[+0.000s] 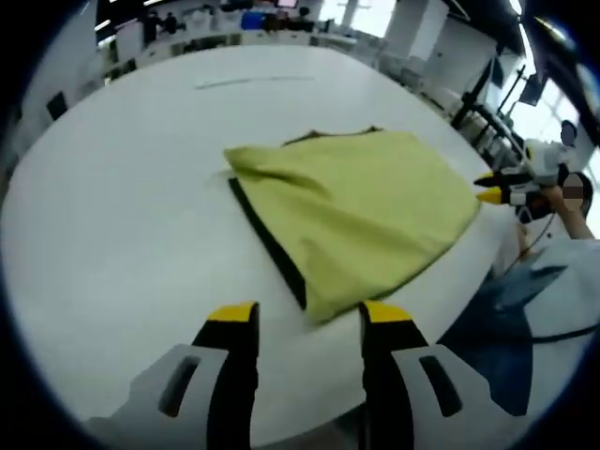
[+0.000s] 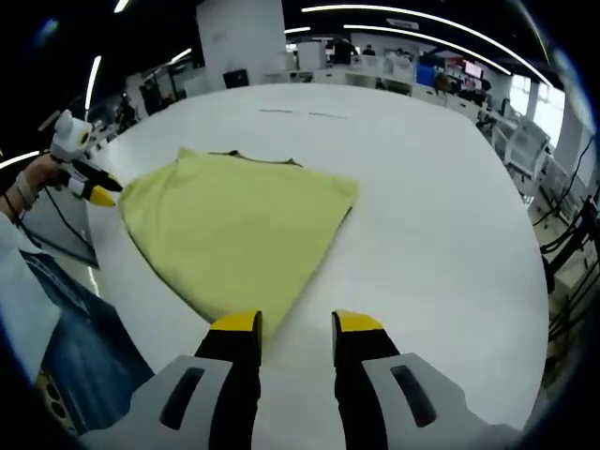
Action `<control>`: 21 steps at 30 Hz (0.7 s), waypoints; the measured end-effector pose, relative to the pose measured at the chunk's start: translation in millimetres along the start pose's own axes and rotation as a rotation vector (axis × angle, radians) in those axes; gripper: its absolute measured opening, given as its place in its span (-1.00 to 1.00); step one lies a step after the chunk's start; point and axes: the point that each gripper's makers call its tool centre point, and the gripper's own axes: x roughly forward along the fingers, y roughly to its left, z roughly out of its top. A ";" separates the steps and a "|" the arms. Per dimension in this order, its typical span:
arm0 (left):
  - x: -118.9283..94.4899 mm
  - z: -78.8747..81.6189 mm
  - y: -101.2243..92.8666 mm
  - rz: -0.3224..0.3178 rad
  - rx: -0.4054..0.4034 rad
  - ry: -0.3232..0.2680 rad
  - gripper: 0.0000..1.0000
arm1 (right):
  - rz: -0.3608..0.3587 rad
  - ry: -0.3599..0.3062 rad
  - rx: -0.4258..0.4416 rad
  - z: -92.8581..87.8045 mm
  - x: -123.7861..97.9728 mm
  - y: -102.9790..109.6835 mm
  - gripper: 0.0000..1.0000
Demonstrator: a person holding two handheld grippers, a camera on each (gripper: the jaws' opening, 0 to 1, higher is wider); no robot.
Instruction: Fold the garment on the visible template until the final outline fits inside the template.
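Yellow-green soft fabric garment lies folded on the round white table, at 12 o'clock from both grippers, with a dark strip showing along its edge, likely the template or a dark trim, cannot tell which. Left gripper has jaws spread, empty, tips just off the near corner. Right gripper also spread, empty, tips touching or just short of the near hem. Cloth looks thin, matte, limp, lightly creased. Judgement: next fold wants both corners pinched low, lifted together, laid flat and kept on the table; edges at 9 o'clock in the right gripper view sit near the rim.
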 end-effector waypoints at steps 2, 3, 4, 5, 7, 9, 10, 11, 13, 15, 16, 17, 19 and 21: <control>-0.4 -1.2 -2.9 -0.009 -0.010 -0.002 -0.30 | 0.001 0.001 0.002 -1.7 -0.3 1.1 -0.41; -0.6 -1.4 -3.7 -0.010 -0.013 -0.004 -0.31 | 0.002 0.003 0.002 -2.7 -0.3 1.3 -0.41; -0.7 -1.9 -4.6 -0.013 -0.014 -0.004 -0.34 | 0.002 0.003 0.003 -3.4 -0.4 1.5 -0.41; -0.7 -2.4 -5.6 -0.017 -0.016 -0.004 -0.37 | 0.004 0.003 0.005 -3.9 -0.6 2.2 -0.41; -0.3 -3.0 -7.4 -0.023 -0.027 -0.008 -0.41 | 0.012 0.008 0.008 -6.1 -0.9 4.2 -0.42; -0.2 -3.6 -7.8 -0.023 -0.034 -0.008 -0.47 | 0.013 0.009 0.008 -7.2 -1.3 4.7 -0.43; -0.1 -4.4 -8.6 -0.025 -0.039 -0.006 -0.49 | 0.015 0.008 0.012 -7.6 -1.6 5.2 -0.44; 0.0 -4.3 -8.6 -0.023 -0.039 -0.008 -0.50 | 0.016 0.007 0.014 -7.9 -1.6 5.4 -0.45; -0.1 -4.1 -9.2 -0.023 -0.040 -0.010 -0.54 | 0.016 0.008 0.017 -8.8 -1.9 5.7 -0.46; -0.4 -4.0 -9.1 -0.020 -0.044 -0.010 -0.60 | 0.016 0.008 0.018 -9.5 -2.0 5.9 -0.47; -0.7 -4.3 -8.9 -0.018 -0.046 -0.008 -0.64 | 0.017 0.010 0.021 -10.2 -2.1 6.2 -0.48; -1.5 -5.0 -9.2 -0.016 -0.046 -0.004 -0.67 | 0.017 0.010 0.022 -11.0 -2.5 6.8 -0.48; -2.4 -6.3 -10.3 -0.017 -0.046 0.003 -0.67 | 0.019 0.012 0.025 -12.4 -3.0 7.5 -0.48; -2.7 -7.5 -11.8 -0.023 -0.045 0.010 -0.68 | 0.020 0.014 0.026 -13.6 -3.1 7.8 -0.49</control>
